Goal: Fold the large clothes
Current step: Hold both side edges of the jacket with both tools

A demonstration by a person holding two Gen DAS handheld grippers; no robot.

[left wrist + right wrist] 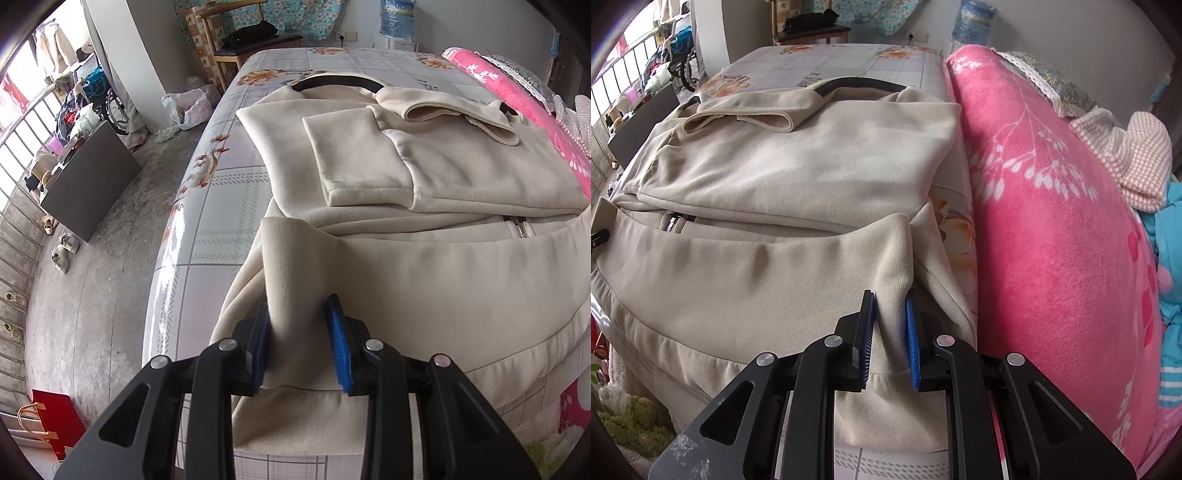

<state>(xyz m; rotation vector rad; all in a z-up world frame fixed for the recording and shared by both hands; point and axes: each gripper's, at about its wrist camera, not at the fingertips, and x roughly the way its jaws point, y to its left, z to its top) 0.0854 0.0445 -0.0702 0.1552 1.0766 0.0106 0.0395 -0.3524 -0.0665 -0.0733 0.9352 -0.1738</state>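
While we hold the hem, our left gripper [301, 332] and right gripper [889, 334] each pinch a bottom corner of the coat [424, 266] lying on the bed [207, 229]. We think the bottom fold comes next: lift both corners evenly and carry them away toward the collar. The coat runs long, pointing away from us, sleeves [354, 158] folded in.

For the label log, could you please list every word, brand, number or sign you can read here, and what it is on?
No text can be read in either view.
Blue water jug: its label shows print, too blurred to read.
Red bag: no lettering visible.
Cream jacket, held by the left gripper and right gripper: no tag or logo visible.
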